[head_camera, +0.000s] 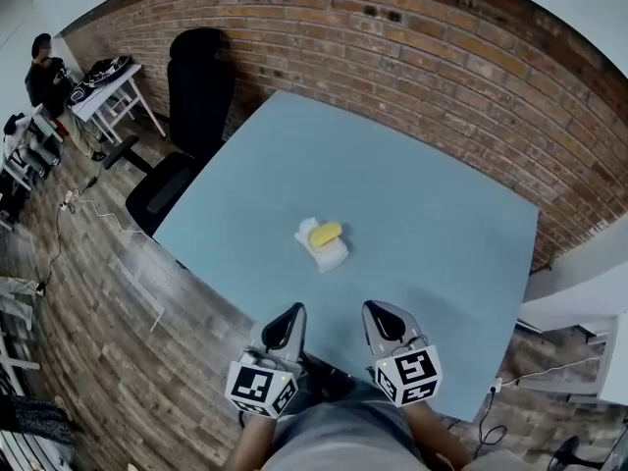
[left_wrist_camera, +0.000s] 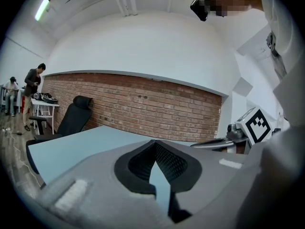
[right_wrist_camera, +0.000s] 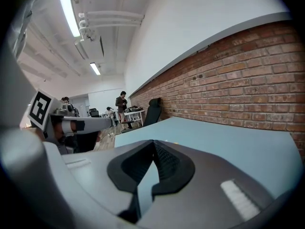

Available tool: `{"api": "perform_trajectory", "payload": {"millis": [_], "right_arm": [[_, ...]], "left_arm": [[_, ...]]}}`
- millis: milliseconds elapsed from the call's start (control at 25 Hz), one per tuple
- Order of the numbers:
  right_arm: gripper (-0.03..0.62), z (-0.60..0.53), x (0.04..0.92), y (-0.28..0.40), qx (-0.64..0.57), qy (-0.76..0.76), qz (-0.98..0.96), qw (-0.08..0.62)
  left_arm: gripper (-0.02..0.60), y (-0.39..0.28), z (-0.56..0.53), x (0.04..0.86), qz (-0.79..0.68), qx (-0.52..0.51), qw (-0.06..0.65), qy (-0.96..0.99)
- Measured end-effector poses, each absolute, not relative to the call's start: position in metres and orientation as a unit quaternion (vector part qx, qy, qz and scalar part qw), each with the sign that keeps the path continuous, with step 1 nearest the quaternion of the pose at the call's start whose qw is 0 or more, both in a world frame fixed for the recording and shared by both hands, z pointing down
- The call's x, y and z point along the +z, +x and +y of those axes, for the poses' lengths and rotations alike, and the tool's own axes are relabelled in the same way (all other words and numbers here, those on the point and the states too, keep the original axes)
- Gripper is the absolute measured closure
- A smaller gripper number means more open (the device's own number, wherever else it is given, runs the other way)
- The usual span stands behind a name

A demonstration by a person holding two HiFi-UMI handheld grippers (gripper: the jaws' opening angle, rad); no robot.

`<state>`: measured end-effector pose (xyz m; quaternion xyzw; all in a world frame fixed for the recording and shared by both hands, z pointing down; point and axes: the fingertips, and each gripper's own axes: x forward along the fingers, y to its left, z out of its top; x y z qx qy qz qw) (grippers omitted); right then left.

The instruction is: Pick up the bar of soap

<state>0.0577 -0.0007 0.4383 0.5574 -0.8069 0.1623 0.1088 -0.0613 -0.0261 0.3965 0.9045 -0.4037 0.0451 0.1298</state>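
A yellow bar of soap (head_camera: 326, 233) lies on a white dish (head_camera: 330, 251) near the middle of the light blue table (head_camera: 432, 224). Both grippers hover over the table's near edge, well short of the soap. My left gripper (head_camera: 293, 310) points toward it from the lower left, and its jaws meet at the tip with nothing held (left_wrist_camera: 154, 143). The right gripper (head_camera: 372, 307) sits beside it, jaws likewise shut and empty (right_wrist_camera: 153, 142). Neither gripper view shows the soap; each looks low across the tabletop toward the brick wall.
A black office chair (head_camera: 192, 106) stands at the table's far left corner. The brick wall (head_camera: 471, 77) runs behind the table. A white desk (head_camera: 108, 91) with a person (head_camera: 44, 72) beside it is at far left. Cables (head_camera: 88, 209) lie on the wooden floor.
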Motion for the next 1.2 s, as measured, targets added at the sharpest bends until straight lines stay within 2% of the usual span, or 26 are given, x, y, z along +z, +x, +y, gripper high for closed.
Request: {"api": "perform_trajectory", "payload": {"millis": [720, 1200], "right_arm": [[0.591, -0.098, 0.470, 0.019, 0.188, 0.568, -0.780, 0.183], [0.591, -0.175, 0.515, 0.024, 0.227, 0.577, -0.756, 0.209]], "left_arm": [[0.578, -0.049, -0.162, 0.477, -0.337, 0.083, 0.188, 0.919], [0.578, -0.024, -0.224, 0.548, -0.257, 0.143, 0.214, 0.931]]}}
